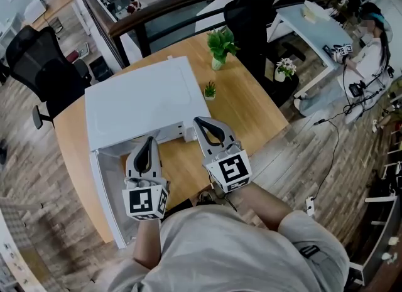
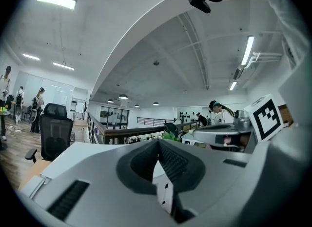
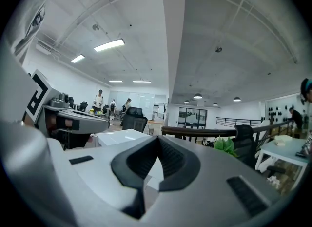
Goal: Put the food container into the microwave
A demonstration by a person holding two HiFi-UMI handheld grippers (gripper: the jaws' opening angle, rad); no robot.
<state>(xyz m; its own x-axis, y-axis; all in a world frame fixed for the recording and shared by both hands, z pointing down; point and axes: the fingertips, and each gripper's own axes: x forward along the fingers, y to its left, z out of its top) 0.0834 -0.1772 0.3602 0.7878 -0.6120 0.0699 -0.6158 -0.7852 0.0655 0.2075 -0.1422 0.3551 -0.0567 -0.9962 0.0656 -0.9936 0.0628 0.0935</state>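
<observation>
A white microwave (image 1: pixel 141 102) stands on the wooden table (image 1: pixel 251 115), and its door (image 1: pixel 105 196) is swung out toward me on the left. Its inside is hidden from above. No food container shows in any view. My left gripper (image 1: pixel 149 140) hovers just in front of the microwave's front edge, jaws shut with nothing between them. My right gripper (image 1: pixel 197 121) is beside the microwave's front right corner, also shut and empty. Both gripper views point upward: the left gripper (image 2: pixel 158 142) and right gripper (image 3: pixel 158 139) each show their tips meeting, with the microwave top (image 3: pixel 122 137) beyond.
A leafy plant in a white pot (image 1: pixel 220 46) and a tiny potted plant (image 1: pixel 210 90) stand on the table behind the microwave's right side. Black office chairs (image 1: pixel 44 64) (image 1: pixel 251 8) flank the table. A person (image 1: pixel 370 39) sits at a desk at the far right.
</observation>
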